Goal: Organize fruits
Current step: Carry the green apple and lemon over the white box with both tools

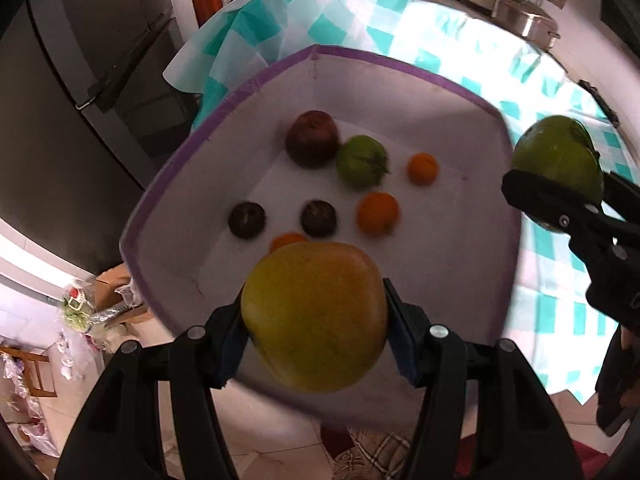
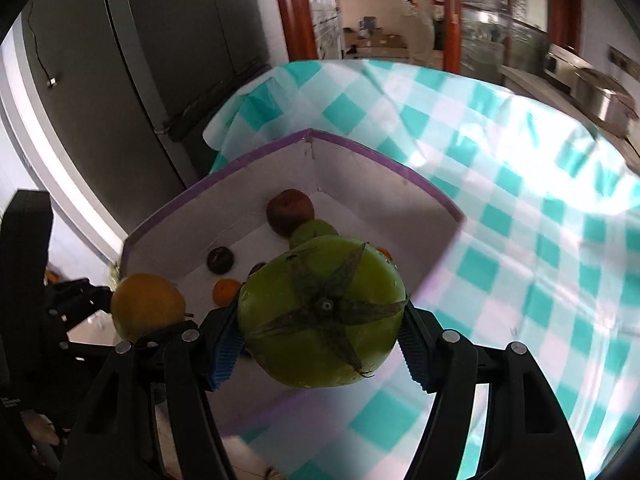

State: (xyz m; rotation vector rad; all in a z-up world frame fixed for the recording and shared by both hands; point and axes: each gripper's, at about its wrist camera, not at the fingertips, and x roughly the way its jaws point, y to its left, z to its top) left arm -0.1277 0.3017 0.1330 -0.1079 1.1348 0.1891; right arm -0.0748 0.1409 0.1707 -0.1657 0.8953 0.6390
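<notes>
Nearest the left wrist camera, the left gripper (image 1: pixel 316 320) is clamped on a large yellow-orange mango (image 1: pixel 316 316), its blue pads (image 1: pixel 402 346) pressing the fruit from both sides with the jaws partly spread around it; the mango hangs over the near edge of the white box (image 1: pixel 460 264). In the right wrist view the right gripper (image 2: pixel 322 322) grips a green persimmon-like fruit (image 2: pixel 324 316) in the same way, jaws about half spread, the dark four-pointed calyx facing the camera (the fruit fills the whole gap between the pads). This green fruit sits over the box's right side, partly above the checked cloth. Beyond the mango, on the box floor, lie a small orange (image 1: pixel 288 240) half hidden behind it, two dark round fruits (image 1: pixel 247 220) side by side, and a mid-sized orange (image 1: pixel 378 214) to their right. Further in, a smaller orange (image 1: pixel 423 168) lies apart, while a green fruit (image 1: pixel 362 162) touches a dark red apple-like fruit (image 1: pixel 312 138) near the far corner. The box has a purple rim (image 1: pixel 208 120) and stands on a teal-and-white checked tablecloth (image 1: pixel 460 60). At the table's far end, by the wall, is a metal lidded pan (image 1: pixel 524 20). A dark refrigerator (image 1: pixel 80 100) stands to the left.
</notes>
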